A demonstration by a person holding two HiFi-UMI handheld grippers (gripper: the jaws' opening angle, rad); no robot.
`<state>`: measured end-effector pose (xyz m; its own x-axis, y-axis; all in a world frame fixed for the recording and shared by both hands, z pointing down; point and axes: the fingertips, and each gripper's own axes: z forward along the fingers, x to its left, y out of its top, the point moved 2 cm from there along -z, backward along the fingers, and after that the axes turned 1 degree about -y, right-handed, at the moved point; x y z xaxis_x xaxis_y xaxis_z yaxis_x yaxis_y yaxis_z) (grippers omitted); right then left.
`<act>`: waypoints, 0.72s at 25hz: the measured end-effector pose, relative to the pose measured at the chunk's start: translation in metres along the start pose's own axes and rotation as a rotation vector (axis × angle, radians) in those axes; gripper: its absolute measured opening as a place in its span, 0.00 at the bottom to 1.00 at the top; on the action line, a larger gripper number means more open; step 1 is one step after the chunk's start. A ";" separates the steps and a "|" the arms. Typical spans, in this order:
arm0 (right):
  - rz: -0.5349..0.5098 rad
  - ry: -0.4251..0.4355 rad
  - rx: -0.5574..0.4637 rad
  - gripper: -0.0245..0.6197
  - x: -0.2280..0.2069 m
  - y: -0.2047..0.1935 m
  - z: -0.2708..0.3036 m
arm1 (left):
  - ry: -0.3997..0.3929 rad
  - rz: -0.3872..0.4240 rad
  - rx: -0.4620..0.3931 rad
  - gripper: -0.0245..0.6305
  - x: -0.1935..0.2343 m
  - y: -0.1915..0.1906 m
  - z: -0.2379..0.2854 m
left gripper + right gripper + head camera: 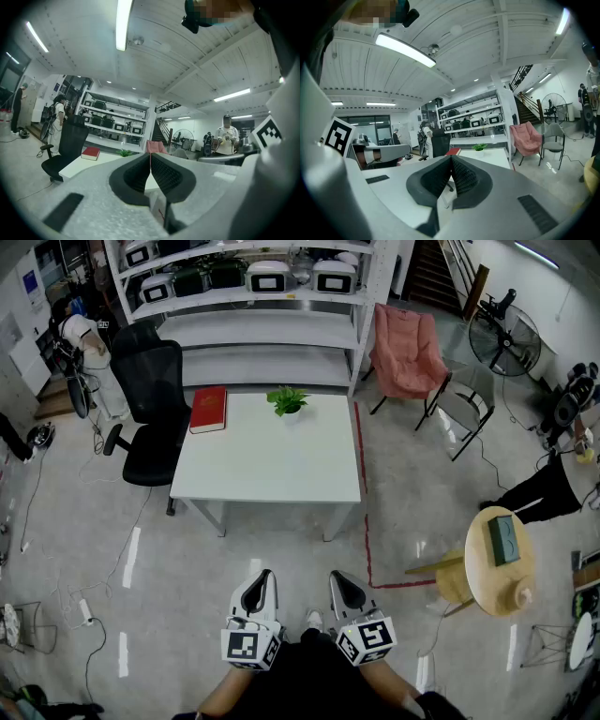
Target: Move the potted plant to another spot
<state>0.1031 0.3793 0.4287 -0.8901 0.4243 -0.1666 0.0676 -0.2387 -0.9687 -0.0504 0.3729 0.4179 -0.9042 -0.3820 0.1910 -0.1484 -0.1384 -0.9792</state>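
Where the potted plant [287,400] sits, the table's [272,474] far edge lies just behind.

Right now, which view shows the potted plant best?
The head view: the potted plant stands unobstructed at the table's far edge. In the left gripper view the plant is a tiny speck; in the right gripper view the plant is equally small.

Left gripper [150,155] shell: white plastic, grainy, matt. Its finger pads [169,176]: black, ribbed, dull. Well ahead of the fingers, table [272,474] top: white, smooth, low sheen. Floor [412,512]: pale, polished, mirroring lights. Far ahead, armchair [405,352]: pink cloth. Right of the fingers, round side table [483,568]: light wood.
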 end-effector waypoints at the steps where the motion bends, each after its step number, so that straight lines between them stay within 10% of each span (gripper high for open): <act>1: 0.000 0.001 0.000 0.05 -0.001 -0.001 -0.001 | 0.000 0.002 0.001 0.07 -0.001 -0.001 0.000; 18: 0.021 0.054 -0.016 0.05 -0.020 0.002 -0.012 | 0.010 0.013 0.009 0.07 -0.029 -0.009 0.011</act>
<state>0.1260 0.3807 0.4280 -0.8628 0.4660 -0.1962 0.0934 -0.2344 -0.9676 -0.0184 0.3747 0.4217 -0.9099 -0.3749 0.1775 -0.1328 -0.1419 -0.9809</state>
